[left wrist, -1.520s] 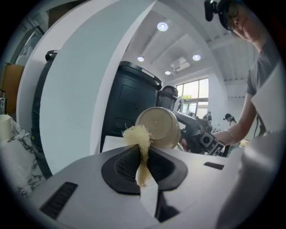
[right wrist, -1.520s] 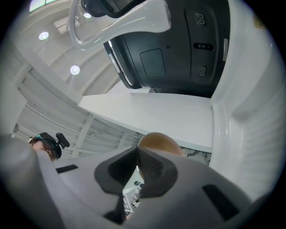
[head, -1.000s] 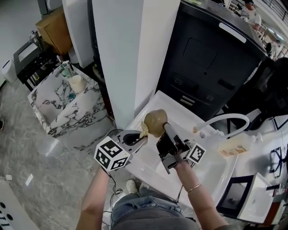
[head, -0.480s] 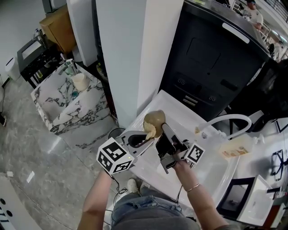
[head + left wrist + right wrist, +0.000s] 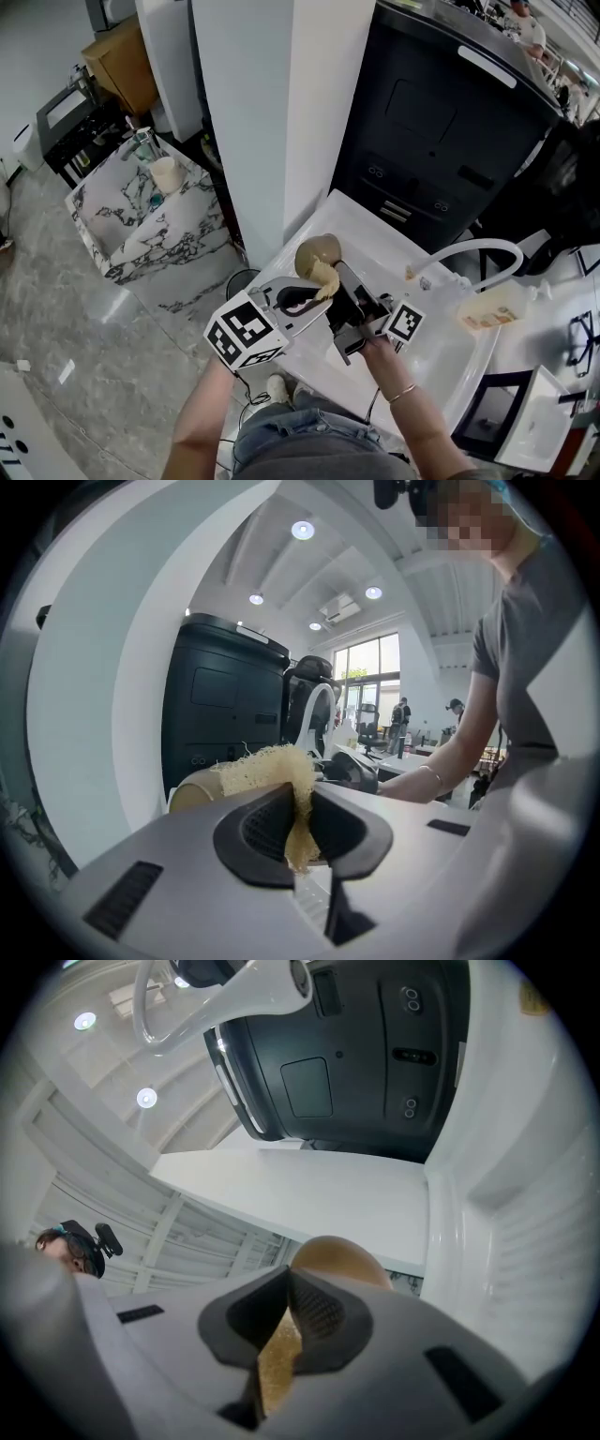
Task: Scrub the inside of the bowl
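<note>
The bowl (image 5: 314, 251) is held in the air above the white tabletop (image 5: 380, 234), beside a white pillar (image 5: 272, 112). Its wall is pinched by the right tongs (image 5: 341, 274), whose jaws are seen pressed onto it in the right gripper view (image 5: 286, 1314). A yellow fibrous scrubber (image 5: 267, 766) is clamped between the closed jaws of the left tongs (image 5: 298, 810) and is laid against the bowl. Whether the inside is reached cannot be told.

Right gripper (image 5: 286, 1290) clamped on tan bowl (image 5: 339, 1258) rim — white countertop (image 5: 309, 1194), dark cabinet (image 5: 375, 1054) beyond.
</note>
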Demonstrator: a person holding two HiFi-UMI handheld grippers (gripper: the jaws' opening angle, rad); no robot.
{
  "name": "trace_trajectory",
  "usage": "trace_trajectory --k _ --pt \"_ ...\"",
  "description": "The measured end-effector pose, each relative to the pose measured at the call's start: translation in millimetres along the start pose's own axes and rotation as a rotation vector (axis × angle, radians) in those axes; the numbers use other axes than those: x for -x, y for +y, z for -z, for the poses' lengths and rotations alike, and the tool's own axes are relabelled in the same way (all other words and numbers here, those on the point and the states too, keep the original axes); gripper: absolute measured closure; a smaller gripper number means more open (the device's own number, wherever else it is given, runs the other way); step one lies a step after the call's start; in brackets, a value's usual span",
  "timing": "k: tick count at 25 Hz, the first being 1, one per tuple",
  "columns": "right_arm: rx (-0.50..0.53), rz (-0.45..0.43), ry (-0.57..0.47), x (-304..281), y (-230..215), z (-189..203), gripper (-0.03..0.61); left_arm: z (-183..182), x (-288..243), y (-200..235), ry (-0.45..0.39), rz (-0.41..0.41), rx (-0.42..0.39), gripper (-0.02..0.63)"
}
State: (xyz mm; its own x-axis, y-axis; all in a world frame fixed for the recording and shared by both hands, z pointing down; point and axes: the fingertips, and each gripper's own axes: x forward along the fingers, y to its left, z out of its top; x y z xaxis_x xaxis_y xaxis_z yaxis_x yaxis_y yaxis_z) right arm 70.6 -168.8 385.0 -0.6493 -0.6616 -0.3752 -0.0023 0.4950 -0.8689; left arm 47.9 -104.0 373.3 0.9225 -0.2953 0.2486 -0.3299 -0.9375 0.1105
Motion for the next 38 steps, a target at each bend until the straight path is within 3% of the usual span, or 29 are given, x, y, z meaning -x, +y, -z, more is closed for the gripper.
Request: trace_trajectory --k 6,13,18,21,28,34,38 --pt "-0.017 -0.003 0.003 -1.2 -3.9 -0.2 0.560 -10.6 5.9 -12.7 0.050 0.042 -0.072 0.569" --pt "0.018 0.031 0.006 7.5 -13.4 -7.5 0.560 -9.2 41.4 19.6 0.140 -0.091 -0.155 0.569" --pt "0.036 0.027 0.020 10.5 -10.1 -8.0 0.560 13.8 57.6 77.9 0.205 -0.251 -0.090 0.569" --pt "0.028 0.001 0.037 10.0 -4.6 -4.7 0.560 36.0 54.1 106.3 0.234 -0.292 -0.014 0.569" --pt "-0.010 -0.085 0.099 9.4 8.1 7.1 0.560 69.3 29.4 114.5 0.201 -0.138 0.166 0.569" --pt "-0.047 -0.146 0.147 11.4 16.9 15.9 0.560 73.6 20.2 110.3 0.209 -0.040 0.204 0.569" --pt "-0.044 -0.129 0.151 12.1 13.1 14.8 0.560 64.3 20.4 104.8 0.169 0.011 0.211 0.569"
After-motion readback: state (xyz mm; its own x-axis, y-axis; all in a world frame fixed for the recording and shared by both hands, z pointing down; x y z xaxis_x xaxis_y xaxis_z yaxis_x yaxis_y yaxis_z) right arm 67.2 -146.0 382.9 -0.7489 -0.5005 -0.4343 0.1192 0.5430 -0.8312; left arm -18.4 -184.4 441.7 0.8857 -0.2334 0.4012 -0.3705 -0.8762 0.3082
